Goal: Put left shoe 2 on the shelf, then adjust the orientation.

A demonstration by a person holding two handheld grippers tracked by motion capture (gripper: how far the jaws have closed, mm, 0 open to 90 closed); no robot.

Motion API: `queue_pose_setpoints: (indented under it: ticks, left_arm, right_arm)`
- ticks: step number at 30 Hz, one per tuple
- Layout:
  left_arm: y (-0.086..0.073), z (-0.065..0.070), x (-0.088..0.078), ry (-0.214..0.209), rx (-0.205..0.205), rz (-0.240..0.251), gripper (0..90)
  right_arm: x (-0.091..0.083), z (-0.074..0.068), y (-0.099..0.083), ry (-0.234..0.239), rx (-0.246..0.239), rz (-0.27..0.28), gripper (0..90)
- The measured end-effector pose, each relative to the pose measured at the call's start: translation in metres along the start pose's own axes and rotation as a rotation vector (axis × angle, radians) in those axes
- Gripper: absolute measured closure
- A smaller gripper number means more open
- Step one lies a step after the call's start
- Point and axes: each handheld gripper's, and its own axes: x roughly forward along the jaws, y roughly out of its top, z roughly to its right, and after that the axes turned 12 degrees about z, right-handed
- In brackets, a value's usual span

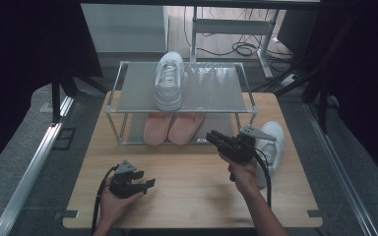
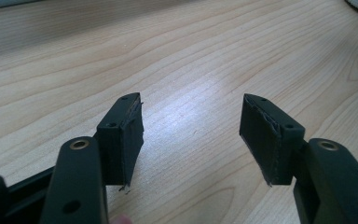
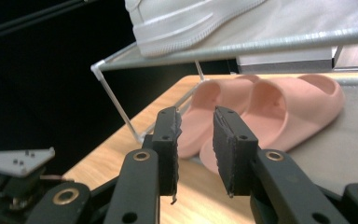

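A metal shoe rack [image 1: 211,88] stands at the back of the wooden table [image 1: 187,196]. One white sneaker [image 1: 169,81] lies on its top shelf, and a pair of pink slippers [image 1: 172,129] sits on the lower shelf. A second white sneaker [image 1: 271,145] rests on the table at the right. My right gripper [image 1: 210,136] hovers just in front of the rack, beside that sneaker. In the right gripper view its jaws [image 3: 196,126] stand open and empty, pointing at the slippers [image 3: 279,107] under the shelf [image 3: 261,44]. My left gripper [image 1: 146,180] rests low at the front left, open [image 2: 191,126] over bare wood.
Bare tabletop [image 2: 191,56] stretches between the two grippers and the rack. Dark curtains flank the table on both sides. Cables and a desk frame lie on the floor beyond the rack. The left gripper's grey plate [image 3: 14,161] appears low left in the right gripper view.
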Motion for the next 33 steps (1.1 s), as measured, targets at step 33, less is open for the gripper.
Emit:
queue_pose_setpoints:
  ticks: [33]
  left_arm:
    - [0.0,0.0,-0.002,0.002,-0.021,-0.004,40.3]
  right_arm:
    - [-0.056,0.01,-0.031,-0.086,-0.058,-0.072,63.0]
